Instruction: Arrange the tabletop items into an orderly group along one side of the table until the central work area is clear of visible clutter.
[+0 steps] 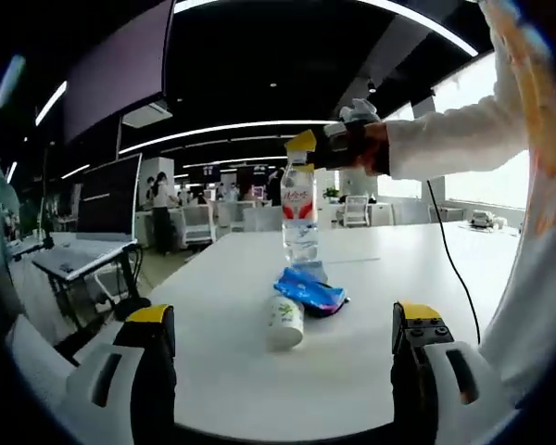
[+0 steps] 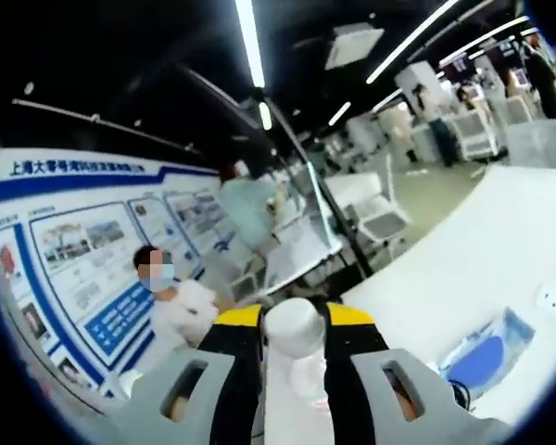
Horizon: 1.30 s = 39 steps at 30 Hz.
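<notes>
**Bottle up by the neck, cup and wrapper waiting**

In the left gripper view I'm holding my left gripper [image 1: 283, 343] low over the white table [image 1: 371, 269], jaws spread wide with nothing between them. Ahead, the water bottle [image 1: 299, 215] is standing mid-table with my right gripper [image 1: 308, 148] pinching it near the cap. A tipped paper cup [image 1: 285, 322] is lying touching a blue snack wrapper [image 1: 310, 290] just in front of it.

In the right gripper view, my right gripper [image 2: 294, 338] is clamping the bottle's white cap [image 2: 293, 326], with the wrapper [image 2: 486, 357] off to one side.

I'm guessing the bottle's light but slick, so the neck is a safer hold. The cup will crush easily, and the wrapper's floppy.
</notes>
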Tool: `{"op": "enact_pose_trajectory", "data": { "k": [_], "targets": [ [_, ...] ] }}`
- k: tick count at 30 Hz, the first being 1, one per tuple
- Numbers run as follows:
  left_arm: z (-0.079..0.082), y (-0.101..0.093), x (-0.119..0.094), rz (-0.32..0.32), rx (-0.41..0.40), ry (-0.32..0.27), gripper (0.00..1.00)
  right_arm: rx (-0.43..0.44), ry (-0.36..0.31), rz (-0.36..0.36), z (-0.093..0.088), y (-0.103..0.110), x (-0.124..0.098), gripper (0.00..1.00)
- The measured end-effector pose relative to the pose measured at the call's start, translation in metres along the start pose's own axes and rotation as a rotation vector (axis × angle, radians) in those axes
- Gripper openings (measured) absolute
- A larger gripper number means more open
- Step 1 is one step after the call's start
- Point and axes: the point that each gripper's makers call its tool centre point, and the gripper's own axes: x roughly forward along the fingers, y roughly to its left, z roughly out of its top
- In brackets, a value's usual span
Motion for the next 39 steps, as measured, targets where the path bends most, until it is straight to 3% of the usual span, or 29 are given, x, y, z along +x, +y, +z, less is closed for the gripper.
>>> {"op": "enact_pose_trajectory", "data": {
  "k": [3,6,8,11,16,20,25,29,32,39],
  "targets": [
    [-0.012,-0.002,0.008,-0.003,0.073,0.033,1.0,-0.016,0.003,0.008,0.005,-0.005,0.004,0.22],
    [-0.03,-0.005,0.01,-0.002,0.228,0.138,0.98,-0.039,0.008,0.02,0.009,-0.009,0.009,0.22],
    [-0.024,-0.003,0.009,-0.007,0.178,0.075,0.93,-0.074,0.017,0.043,0.011,-0.01,0.014,0.22],
    [-0.023,0.001,0.007,-0.002,0.162,0.064,0.91,-0.106,0.021,0.078,0.011,-0.014,0.022,0.22],
    [-0.033,-0.003,0.008,-0.031,0.168,0.12,0.82,-0.118,0.052,0.104,0.004,-0.032,0.035,0.22],
    [-0.03,0.001,0.008,-0.011,0.182,0.1,0.83,-0.099,0.047,0.098,0.004,-0.048,0.045,0.22],
    [-0.038,0.003,0.008,-0.014,0.176,0.138,0.8,-0.115,0.079,0.092,0.004,-0.067,0.055,0.22],
    [-0.039,0.005,0.007,-0.007,0.181,0.13,0.8,-0.11,0.083,0.086,0.005,-0.083,0.063,0.22],
    [-0.04,0.009,0.006,0.011,0.183,0.137,0.8,-0.077,0.098,0.061,0.002,-0.1,0.07,0.22],
    [-0.047,0.012,0.003,0.019,0.194,0.161,0.73,-0.096,0.114,0.065,-0.012,-0.115,0.081,0.23]
  ]
}}
